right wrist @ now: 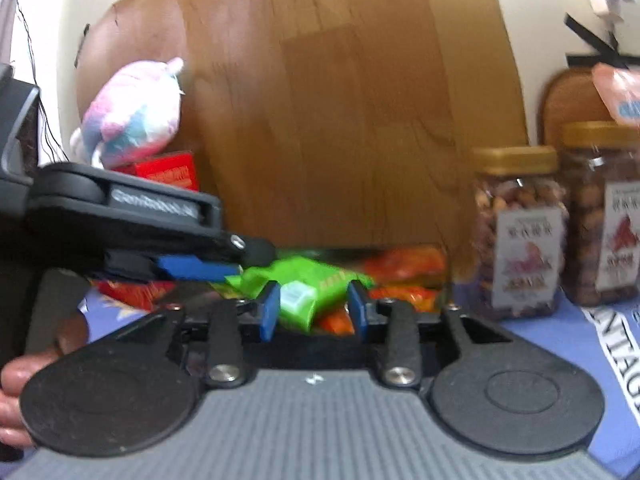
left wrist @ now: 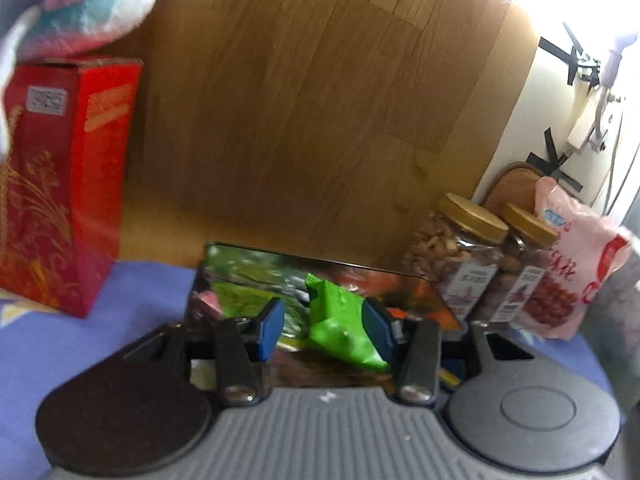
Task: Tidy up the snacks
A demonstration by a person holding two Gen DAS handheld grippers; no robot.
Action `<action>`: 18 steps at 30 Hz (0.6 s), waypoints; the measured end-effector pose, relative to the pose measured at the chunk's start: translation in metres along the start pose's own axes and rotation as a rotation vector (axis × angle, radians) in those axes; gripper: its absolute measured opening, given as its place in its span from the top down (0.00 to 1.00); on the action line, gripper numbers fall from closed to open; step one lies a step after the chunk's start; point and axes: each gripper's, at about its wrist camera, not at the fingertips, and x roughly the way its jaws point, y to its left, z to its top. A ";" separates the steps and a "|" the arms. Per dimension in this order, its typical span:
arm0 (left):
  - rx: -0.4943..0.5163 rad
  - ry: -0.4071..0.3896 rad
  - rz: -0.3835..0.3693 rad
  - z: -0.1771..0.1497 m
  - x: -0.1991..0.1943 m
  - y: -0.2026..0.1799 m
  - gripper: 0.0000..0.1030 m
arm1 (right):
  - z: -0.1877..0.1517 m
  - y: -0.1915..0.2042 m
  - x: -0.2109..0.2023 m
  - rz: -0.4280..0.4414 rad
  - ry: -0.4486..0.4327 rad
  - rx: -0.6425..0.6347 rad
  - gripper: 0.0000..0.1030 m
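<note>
Through the left wrist view, I am seeing the left gripper [left wrist: 324, 326] hovering over a clear box [left wrist: 248, 276] of snacks standing on the blue-clothed counter [left wrist: 132, 300]. A green packet [left wrist: 340, 320] is sitting between the blue fingers [left wrist: 272, 326]; it is touching the right-hand one, while a gap is showing at the other, so I cannot tell whether they are clenching it. A red carton [left wrist: 68, 184] is standing at the left with a pastel plush toy [left wrist: 88, 4] on top. Two gold-lidded nut jars [left wrist: 460, 256] and a pink bag [left wrist: 568, 260] are standing at the right, against a wooden board [left wrist: 312, 100].

Through the right wrist view, I am seeing the right gripper [right wrist: 314, 312] facing the same box [right wrist: 400, 272], its fingers [right wrist: 270, 312] parted around the green packet [right wrist: 304, 284], though blur is hiding whether they are pressing it. The left gripper [right wrist: 200, 268] is reaching in from the left just above the packet. A hand [right wrist: 20, 392] is showing at the lower left. The nut jars [right wrist: 520, 232] are standing to the right.
</note>
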 end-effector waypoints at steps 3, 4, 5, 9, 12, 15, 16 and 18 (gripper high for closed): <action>0.000 -0.022 0.040 -0.009 -0.012 -0.001 0.57 | 0.001 -0.002 -0.007 -0.019 -0.025 0.017 0.56; 0.002 -0.028 0.052 -0.011 -0.017 -0.003 0.57 | 0.001 -0.002 -0.007 -0.019 -0.013 0.024 0.56; 0.009 -0.040 0.071 -0.014 -0.024 -0.005 0.57 | 0.001 0.000 -0.006 -0.023 -0.002 0.025 0.56; 0.073 -0.064 0.145 -0.033 -0.051 -0.015 0.57 | -0.003 0.012 -0.030 -0.037 -0.008 0.017 0.55; 0.099 -0.035 0.169 -0.052 -0.064 -0.021 0.57 | -0.015 0.017 -0.056 -0.048 0.011 0.055 0.53; 0.104 0.018 0.182 -0.072 -0.065 -0.027 0.57 | -0.032 0.019 -0.078 -0.062 0.048 0.079 0.53; 0.107 0.040 0.188 -0.079 -0.064 -0.028 0.57 | -0.038 0.020 -0.084 -0.070 0.060 0.079 0.53; 0.099 0.078 0.197 -0.091 -0.064 -0.028 0.57 | -0.044 0.023 -0.090 -0.081 0.085 0.074 0.53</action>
